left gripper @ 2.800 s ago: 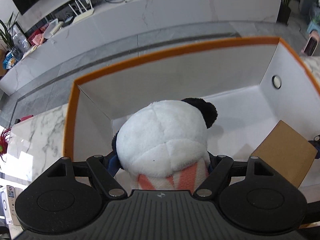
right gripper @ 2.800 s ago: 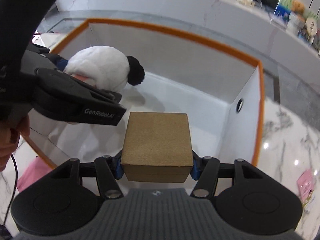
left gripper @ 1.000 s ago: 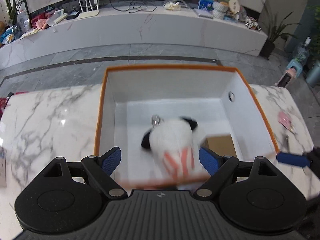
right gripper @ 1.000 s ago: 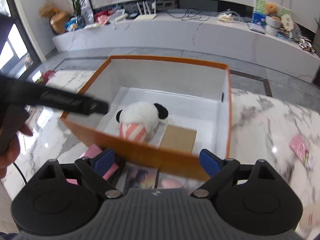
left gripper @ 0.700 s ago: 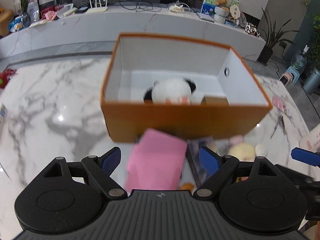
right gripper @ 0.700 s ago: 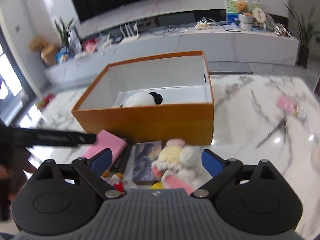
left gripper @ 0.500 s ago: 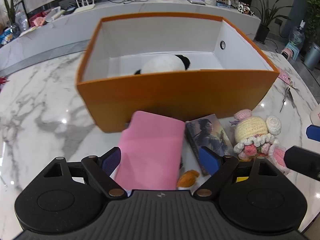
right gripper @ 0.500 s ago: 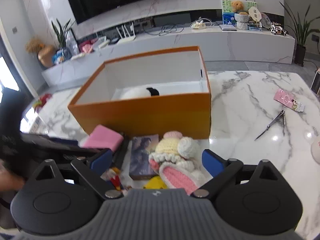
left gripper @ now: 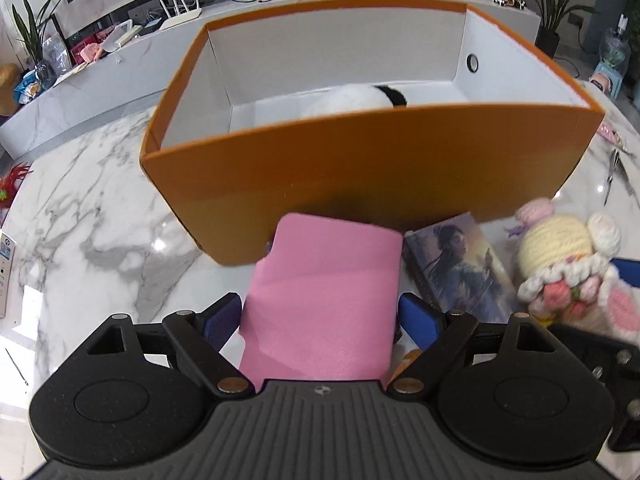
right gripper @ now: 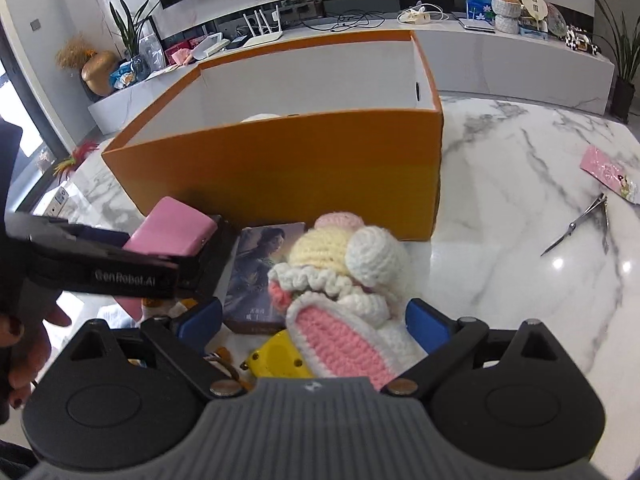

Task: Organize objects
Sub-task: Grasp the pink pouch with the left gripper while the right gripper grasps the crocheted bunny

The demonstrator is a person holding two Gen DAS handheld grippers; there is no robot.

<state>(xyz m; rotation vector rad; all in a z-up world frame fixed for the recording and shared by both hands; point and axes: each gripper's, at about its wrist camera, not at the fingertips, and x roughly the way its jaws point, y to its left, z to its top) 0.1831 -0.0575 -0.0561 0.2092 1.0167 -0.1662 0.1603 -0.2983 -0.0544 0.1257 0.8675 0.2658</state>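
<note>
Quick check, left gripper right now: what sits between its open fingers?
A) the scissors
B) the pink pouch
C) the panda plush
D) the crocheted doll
B: in the left wrist view the pink pouch lies on the table between the blue pads of the left gripper, which stand open on either side of it; the crocheted doll sits off to the right.

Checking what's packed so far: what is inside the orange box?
Over the orange box's front wall only the top of a white plush with a black ear shows. That wall hides the box floor, so anything else inside can't be seen.
</note>
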